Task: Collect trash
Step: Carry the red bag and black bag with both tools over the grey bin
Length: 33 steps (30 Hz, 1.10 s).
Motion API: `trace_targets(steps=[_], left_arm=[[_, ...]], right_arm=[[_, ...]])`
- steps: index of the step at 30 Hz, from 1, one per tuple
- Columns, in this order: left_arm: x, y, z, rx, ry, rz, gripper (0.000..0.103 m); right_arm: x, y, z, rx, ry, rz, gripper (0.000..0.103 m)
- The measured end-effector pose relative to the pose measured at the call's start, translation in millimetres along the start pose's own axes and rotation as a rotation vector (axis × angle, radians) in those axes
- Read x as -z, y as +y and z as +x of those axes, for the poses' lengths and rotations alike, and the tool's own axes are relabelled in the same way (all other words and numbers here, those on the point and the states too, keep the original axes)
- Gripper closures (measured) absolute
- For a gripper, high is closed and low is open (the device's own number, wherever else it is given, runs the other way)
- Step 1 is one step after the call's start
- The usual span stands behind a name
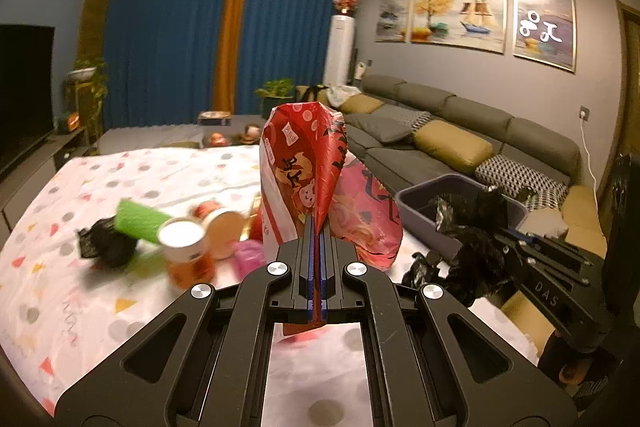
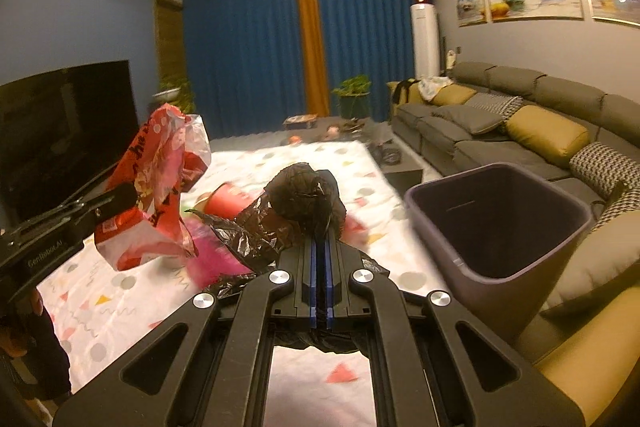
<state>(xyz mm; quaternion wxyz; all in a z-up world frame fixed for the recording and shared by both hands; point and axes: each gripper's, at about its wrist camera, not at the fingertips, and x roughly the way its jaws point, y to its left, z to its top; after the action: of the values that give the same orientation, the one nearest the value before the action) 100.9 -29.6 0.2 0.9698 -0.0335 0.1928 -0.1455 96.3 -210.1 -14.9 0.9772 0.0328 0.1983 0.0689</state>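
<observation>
Only right wrist view shows bin [image 2: 500, 227] interior.

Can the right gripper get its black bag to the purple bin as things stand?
Probably yes. The right gripper, shut on the black bag, has the open purple bin close beside it with nothing between them.
</observation>
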Motion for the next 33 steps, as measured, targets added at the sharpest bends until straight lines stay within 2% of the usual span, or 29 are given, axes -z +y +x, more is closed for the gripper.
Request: trace_targets(steps=[16, 25, 33], left_arm=[[-38.4, -83.9, 63.3, 0.141, -0.021, 0.11, 0.102], [-43.7, -119.9, 110.1, 0.222, 0.002, 0.119, 0.102], [-38.5, -141.8, 149.6, 0.254, 0.041, 0.13, 0.102]], right_arm=[[-35.0, -89.1, -5.2, 0.23, -0.129, 0.065, 0.099], [-38.6, -124.5, 2.5, 0.313, -0.149, 0.093, 0.099], [-39.8, -140.7, 15.5, 0.36, -0.146, 0.101, 0.099]])
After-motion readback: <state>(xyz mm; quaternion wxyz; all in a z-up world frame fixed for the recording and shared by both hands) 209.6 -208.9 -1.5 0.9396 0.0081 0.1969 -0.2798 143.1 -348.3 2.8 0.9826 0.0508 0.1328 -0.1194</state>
